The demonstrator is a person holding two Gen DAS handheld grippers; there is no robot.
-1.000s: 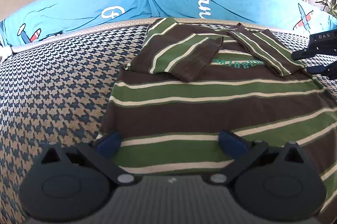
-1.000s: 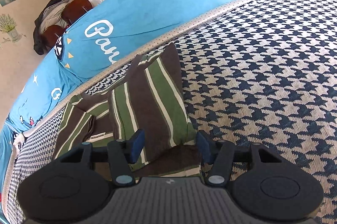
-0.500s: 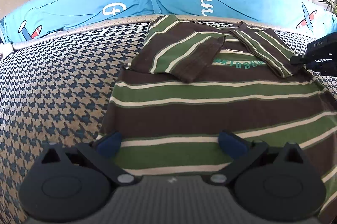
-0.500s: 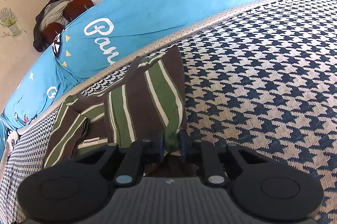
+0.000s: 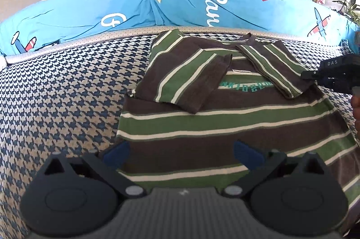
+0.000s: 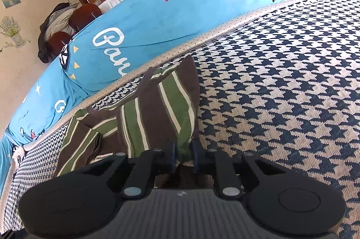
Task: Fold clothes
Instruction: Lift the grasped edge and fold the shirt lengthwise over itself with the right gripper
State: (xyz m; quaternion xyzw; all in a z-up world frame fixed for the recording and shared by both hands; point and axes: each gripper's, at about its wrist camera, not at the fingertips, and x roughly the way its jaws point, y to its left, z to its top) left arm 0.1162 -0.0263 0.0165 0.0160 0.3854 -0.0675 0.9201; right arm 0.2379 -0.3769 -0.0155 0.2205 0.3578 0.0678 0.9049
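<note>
Blue printed cushions (image 5: 202, 7) behind houndstooth sofa seat (image 5: 56, 92), striped T-shirt (image 5: 225, 122) spread flat, left gripper (image 5: 182, 152) fingers wide above hem, right gripper (image 6: 183, 154) pinching sleeve fold.

Light: bright daylight, even across both views.
Shadows: soft and shallow; a dark patch lies under the right gripper (image 6: 183, 157) where it pinches cloth.
Glare: none on the blue cushion (image 5: 202, 5).
Distortion: strong fisheye bend; the cushion curves into an arc, corners go black.
Focus: sharp nearby, background room softer.
</note>
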